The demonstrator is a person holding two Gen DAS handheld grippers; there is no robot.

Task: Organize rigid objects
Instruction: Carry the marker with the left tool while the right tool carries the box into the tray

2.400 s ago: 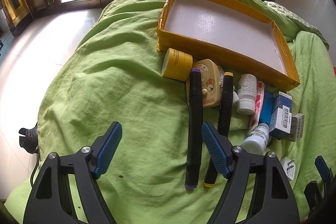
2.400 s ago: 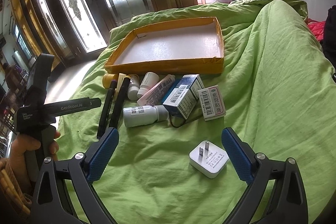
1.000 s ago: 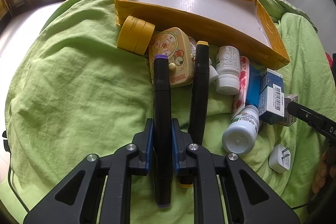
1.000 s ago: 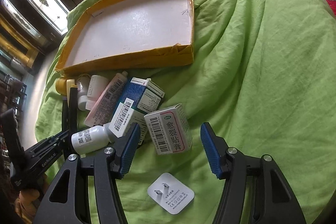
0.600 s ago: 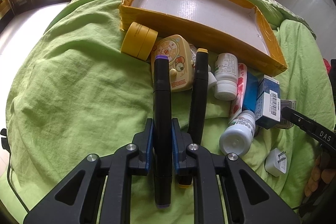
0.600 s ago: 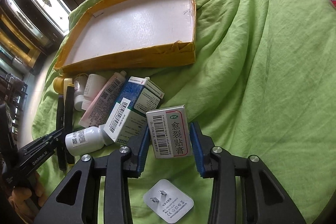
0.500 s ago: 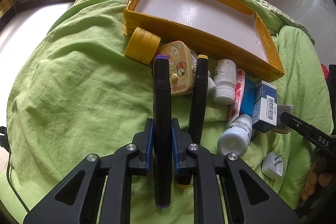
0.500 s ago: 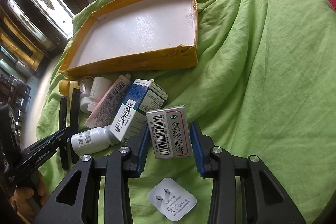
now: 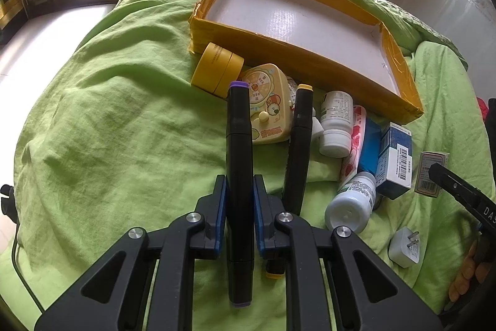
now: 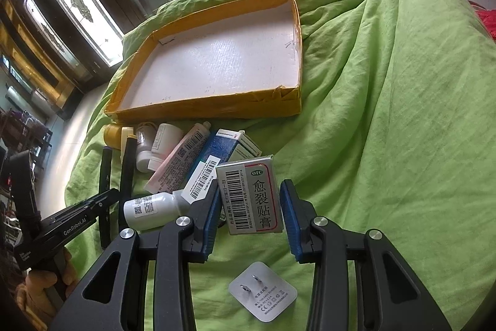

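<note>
A big bed with a crumpled green blanket [image 9: 108,120] fills the room, and tall dark doors with patterned glass stand behind it. Toward the far edge of the bed lies a wide, flat cardboard tray with yellow tape on its walls [image 9: 279,42] – its white floor is bare.

The left gripper [image 9: 238,216] has its blue pads squeezed tight on a long black marker with purple ends [image 9: 238,145]. The marker sticks out past the fingers on both sides and points toward the tray.

Just beside it on the blanket lies a second black marker with yellow ends [image 9: 299,145]. Near the tray's front wall sit a round yellow jar [image 9: 217,69] and a yellow toy box with cartoon pictures [image 9: 268,104]. To the right are a white pill bottle [image 9: 336,126], a pink tube [image 9: 353,141], a blue and white carton [image 9: 393,163] and another white bottle on its side [image 9: 353,203].

The right gripper [image 10: 249,208] is clamped on a small grey medicine box with a barcode and a red frame [image 10: 249,196], held in front of the pile – the tray is well beyond it. A white plug adapter [image 10: 263,295] lies on the blanket under the gripper, near the bed's front edge.
</note>
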